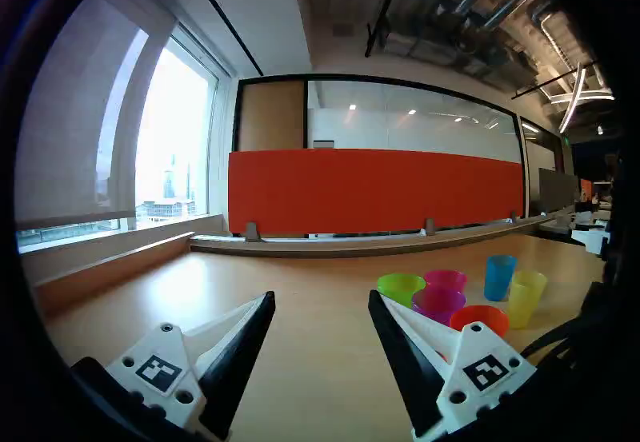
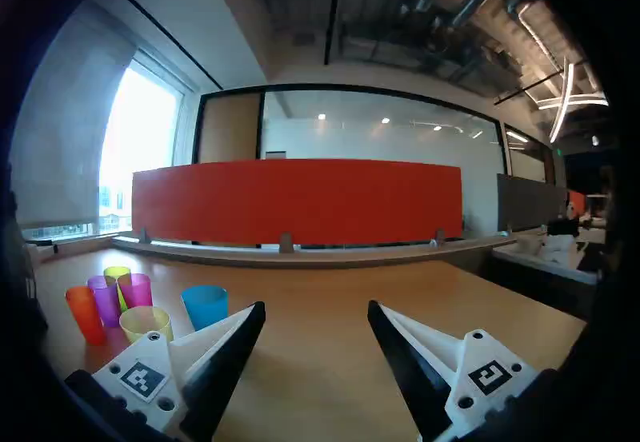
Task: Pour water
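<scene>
In the left gripper view, the left gripper (image 1: 320, 296) was wide open with nothing between its two fingers; it hung low over the wooden table (image 1: 320, 362). The little cups (image 1: 448, 294) stood bunched on the table near its right-hand finger, not touching it: a green cup (image 1: 400, 286), a pink cup (image 1: 446, 280), a purple cup (image 1: 438, 304), an orange cup (image 1: 478, 318), a blue cup (image 1: 500, 276) and a yellow cup (image 1: 527, 298), all upright; I could not tell if any had water in it. A red screen (image 1: 376, 190) stood along the far edge of the table; a bright window (image 1: 172, 154) was off to the left. In the right gripper view, the right gripper (image 2: 316, 306) was open too, with nothing in it; the bunch of cups sat at the left of that picture, with the blue cup closest to its left-hand finger but apart from it. The cups looked like thin, smooth plastic, so I think they would be very light, a bit slippery and easy to squash; a full one would be heavier and could spill. The best place to hold one is probably around the middle of its side, softly; the blue cup at the edge of the bunch looked easiest to reach without bumping the others.
</scene>
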The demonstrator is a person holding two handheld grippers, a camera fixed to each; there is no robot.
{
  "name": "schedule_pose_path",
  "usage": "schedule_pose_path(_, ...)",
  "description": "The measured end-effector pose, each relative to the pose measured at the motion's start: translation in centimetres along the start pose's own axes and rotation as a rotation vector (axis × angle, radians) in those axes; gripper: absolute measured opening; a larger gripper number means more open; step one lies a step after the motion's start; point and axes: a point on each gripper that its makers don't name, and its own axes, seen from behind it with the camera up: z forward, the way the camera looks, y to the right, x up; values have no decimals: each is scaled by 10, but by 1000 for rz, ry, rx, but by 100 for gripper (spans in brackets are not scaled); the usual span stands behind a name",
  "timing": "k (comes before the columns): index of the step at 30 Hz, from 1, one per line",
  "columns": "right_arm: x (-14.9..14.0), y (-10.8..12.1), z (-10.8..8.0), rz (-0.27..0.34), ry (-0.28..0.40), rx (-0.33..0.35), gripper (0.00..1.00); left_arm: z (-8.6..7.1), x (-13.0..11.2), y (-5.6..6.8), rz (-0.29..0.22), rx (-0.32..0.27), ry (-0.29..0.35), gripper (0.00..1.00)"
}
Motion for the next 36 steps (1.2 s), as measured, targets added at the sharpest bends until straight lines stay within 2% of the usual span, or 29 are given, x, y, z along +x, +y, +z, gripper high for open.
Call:
schedule_pose_path(11, -1, 1, 0, -2, -5, -4, 99, -1, 0, 0, -2, -6, -6, 86)
schedule_pose_path(17, 5, -4, 0, -3, -23, 18, 99, 0, 18, -2, -1, -14, 5, 86)
schedule_pose_path(26, 51, -10, 6, -40, -27, 50, 99, 7, 52, 4, 23, -75, -14, 86)
schedule_pose_path(36, 113, -15, 16, -39, -36, 81, 99, 19, 102, 4, 8, -122, -37, 86)
